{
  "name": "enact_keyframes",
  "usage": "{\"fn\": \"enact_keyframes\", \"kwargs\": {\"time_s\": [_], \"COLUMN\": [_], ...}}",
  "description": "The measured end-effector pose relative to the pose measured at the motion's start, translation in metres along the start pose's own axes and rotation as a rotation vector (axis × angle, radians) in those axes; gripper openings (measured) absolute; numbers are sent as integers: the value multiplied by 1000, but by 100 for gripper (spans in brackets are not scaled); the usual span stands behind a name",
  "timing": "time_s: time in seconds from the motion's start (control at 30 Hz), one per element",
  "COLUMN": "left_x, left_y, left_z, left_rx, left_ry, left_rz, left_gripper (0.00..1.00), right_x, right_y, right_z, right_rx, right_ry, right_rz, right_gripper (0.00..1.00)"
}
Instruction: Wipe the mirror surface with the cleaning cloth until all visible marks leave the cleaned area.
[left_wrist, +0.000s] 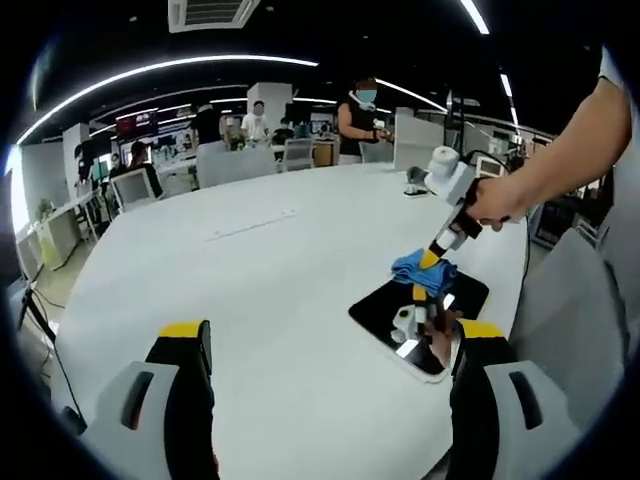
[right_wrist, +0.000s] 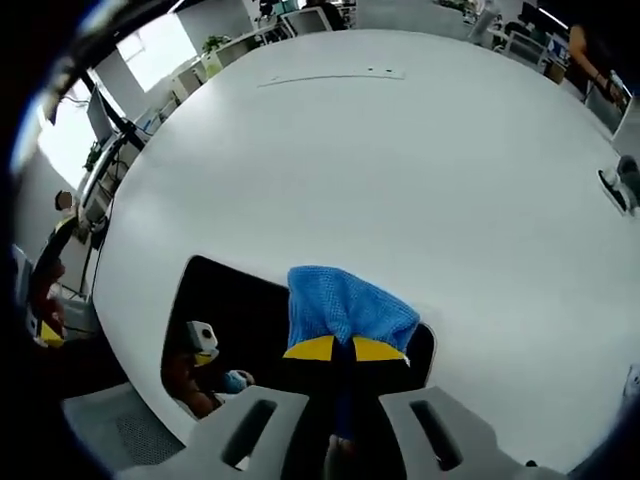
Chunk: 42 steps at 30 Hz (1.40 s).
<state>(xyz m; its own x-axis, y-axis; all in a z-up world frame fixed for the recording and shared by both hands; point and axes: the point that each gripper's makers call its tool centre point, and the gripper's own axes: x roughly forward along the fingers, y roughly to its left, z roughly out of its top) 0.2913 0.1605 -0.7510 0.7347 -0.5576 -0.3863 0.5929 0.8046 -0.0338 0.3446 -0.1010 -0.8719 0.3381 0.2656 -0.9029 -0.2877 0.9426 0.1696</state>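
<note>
blue cloth (right_wrist: 345, 305) on mirror (right_wrist: 235, 305), clamped in right gripper (right_wrist: 335, 350) fingers; left gripper (left_wrist: 335, 350) fingers apart

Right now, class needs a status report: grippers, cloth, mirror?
Right hand-held gripper shut on blue cloth, pressed on mirror. Left hand-held gripper open, empty. Nothing obstructing.

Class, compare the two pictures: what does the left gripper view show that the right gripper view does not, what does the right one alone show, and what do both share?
Left gripper view alone: the left gripper with jaws wide apart, the hand holding the right gripper, and people standing behind the table.
Right gripper view alone: the right gripper's jaws closed on the blue cloth, seen close up.
Both: the white table, the dark mirror and the cloth on it.
</note>
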Motion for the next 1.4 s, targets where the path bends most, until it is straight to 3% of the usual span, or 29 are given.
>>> {"fn": "enact_keyframes", "kwargs": {"time_s": [0.1, 0.27, 0.47, 0.6, 1.0, 1.1, 1.3, 1.4], "left_x": [2, 6, 9, 9, 13, 12, 13, 14], "left_y": [2, 3, 1, 3, -3, -1, -6, -4], "left_z": [4, 9, -3, -3, 5, 6, 4, 1], "left_rx": [-4, -12, 43, 2, 21, 23, -72, -43], "left_ry": [-12, -20, 33, 30, 9, 0, 0, 14], "left_rz": [8, 22, 22, 27, 20, 29, 8, 19], "left_gripper": [99, 99, 99, 99, 97, 99, 99, 99], "right_x": [-1, -3, -6, -8, -15, -17, -22, -25], "right_y": [1, 6, 8, 10, 15, 17, 23, 27], "right_z": [-2, -7, -17, -22, -42, -48, -61, -70], "right_rx": [54, 8, 17, 17, 48, 95, 112, 115], "right_ry": [7, -1, -2, -8, -31, -47, -38, -25], "right_rz": [-15, -37, -27, -25, 9, 28, 57, 69], "right_gripper": [0, 0, 0, 0, 0, 0, 0, 0]}}
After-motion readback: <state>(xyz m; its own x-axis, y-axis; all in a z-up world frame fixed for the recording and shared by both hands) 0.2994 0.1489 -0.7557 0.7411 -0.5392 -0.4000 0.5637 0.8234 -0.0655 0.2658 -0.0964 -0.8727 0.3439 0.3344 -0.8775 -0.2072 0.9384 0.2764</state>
